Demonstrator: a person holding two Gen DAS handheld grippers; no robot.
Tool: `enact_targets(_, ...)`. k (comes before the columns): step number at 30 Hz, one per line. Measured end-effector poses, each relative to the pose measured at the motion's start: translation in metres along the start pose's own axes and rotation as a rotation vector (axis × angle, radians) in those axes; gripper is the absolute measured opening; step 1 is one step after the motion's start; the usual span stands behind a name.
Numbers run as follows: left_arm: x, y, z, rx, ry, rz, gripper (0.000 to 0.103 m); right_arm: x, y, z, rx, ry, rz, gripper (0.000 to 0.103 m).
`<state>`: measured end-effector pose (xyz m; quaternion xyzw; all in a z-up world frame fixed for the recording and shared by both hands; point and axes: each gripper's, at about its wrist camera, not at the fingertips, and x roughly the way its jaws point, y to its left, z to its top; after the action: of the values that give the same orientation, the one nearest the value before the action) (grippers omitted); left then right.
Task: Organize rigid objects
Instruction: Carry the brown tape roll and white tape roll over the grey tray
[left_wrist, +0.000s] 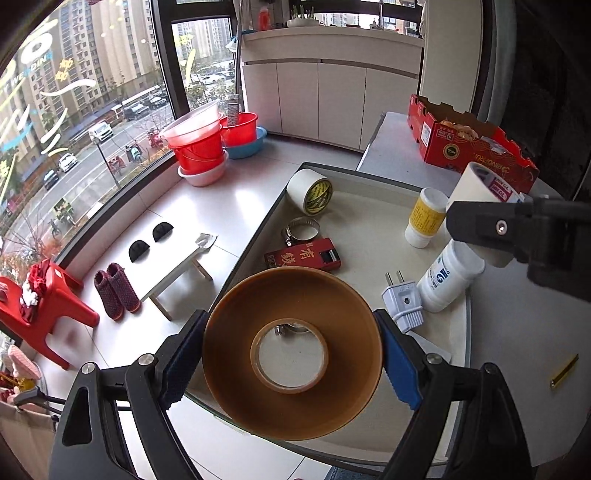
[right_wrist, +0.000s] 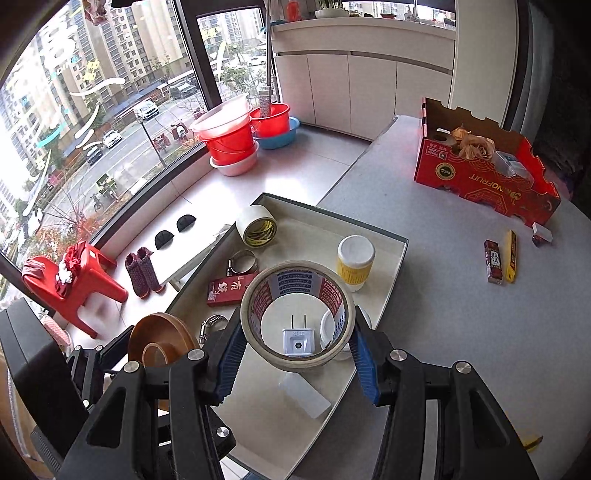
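Note:
My left gripper is shut on a large brown tape roll, blue pads pressing its sides, above the near end of the cream tray. My right gripper is shut on a cream masking-tape roll over the same tray. A white plug shows through that roll's hole. In the tray lie a white tape roll, a hose clamp, a red box, a yellow-labelled bottle, a white bottle on its side and the plug.
A red cardboard box stands at the table's far right. A small red pack and a yellow knife lie on the grey tabletop. Left of the tray the table ends; basins and stools sit on the floor below.

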<state>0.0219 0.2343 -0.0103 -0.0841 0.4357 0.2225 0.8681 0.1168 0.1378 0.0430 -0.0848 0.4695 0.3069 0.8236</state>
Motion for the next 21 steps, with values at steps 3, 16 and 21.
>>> enact_targets(3,0.004,-0.005,-0.001,0.009,0.011,-0.004,0.089,0.005,-0.003,0.001,0.006,0.010,0.002,0.054)
enact_targets(16,0.018,-0.009,0.000,0.008,0.040,-0.013,0.089,0.024,-0.004,0.009,-0.003,0.038,0.001,0.054)
enact_targets(21,0.021,-0.011,-0.001,0.006,0.049,-0.020,0.089,0.034,0.000,0.014,-0.019,0.052,-0.004,0.054)
